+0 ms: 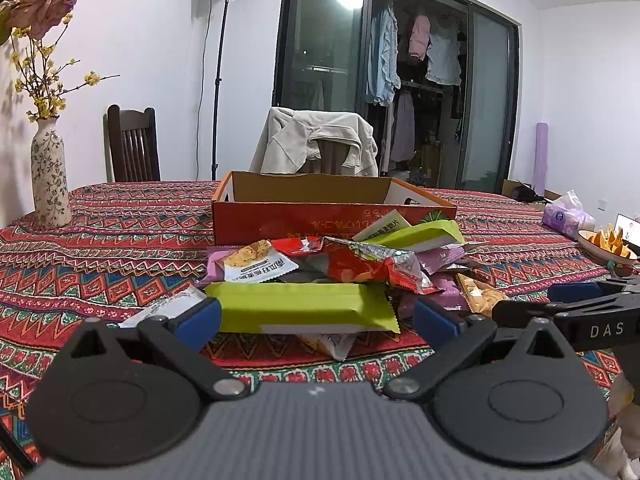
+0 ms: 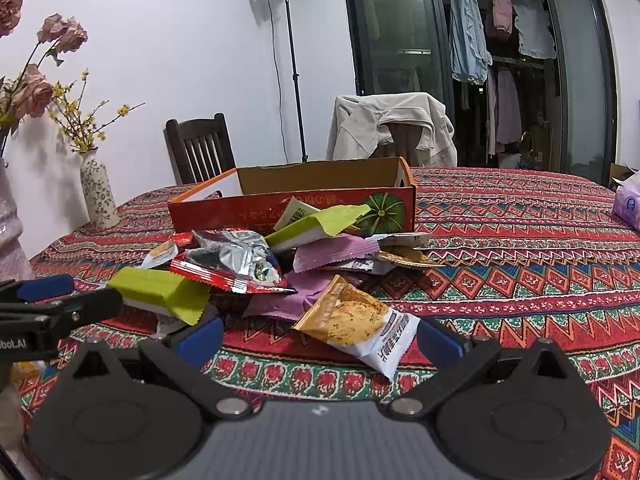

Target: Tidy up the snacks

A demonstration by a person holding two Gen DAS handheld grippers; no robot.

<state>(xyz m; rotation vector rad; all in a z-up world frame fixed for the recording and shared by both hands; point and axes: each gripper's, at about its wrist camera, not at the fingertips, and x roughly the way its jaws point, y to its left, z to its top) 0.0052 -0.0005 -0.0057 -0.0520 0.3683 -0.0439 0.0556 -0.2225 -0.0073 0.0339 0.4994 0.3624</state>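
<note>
A pile of snack packets lies on the patterned tablecloth in front of an open orange cardboard box (image 1: 304, 190) (image 2: 320, 178). My left gripper (image 1: 316, 318) is open, its blue pads on either side of a green packet (image 1: 300, 306) at the pile's near edge. My right gripper (image 2: 320, 338) is open, its pads flanking a cracker packet (image 2: 356, 322) with a white end. A red and silver packet (image 2: 236, 262) (image 1: 368, 262) and pink wrappers (image 2: 332, 254) lie in the pile. Each gripper shows at the edge of the other's view.
A floral vase (image 1: 49, 178) (image 2: 98, 192) stands at the table's left. A tissue pack (image 1: 566, 214) and a bowl of orange pieces (image 1: 606, 242) sit at the right. Two chairs stand behind the table, one draped with a beige jacket (image 1: 316, 142).
</note>
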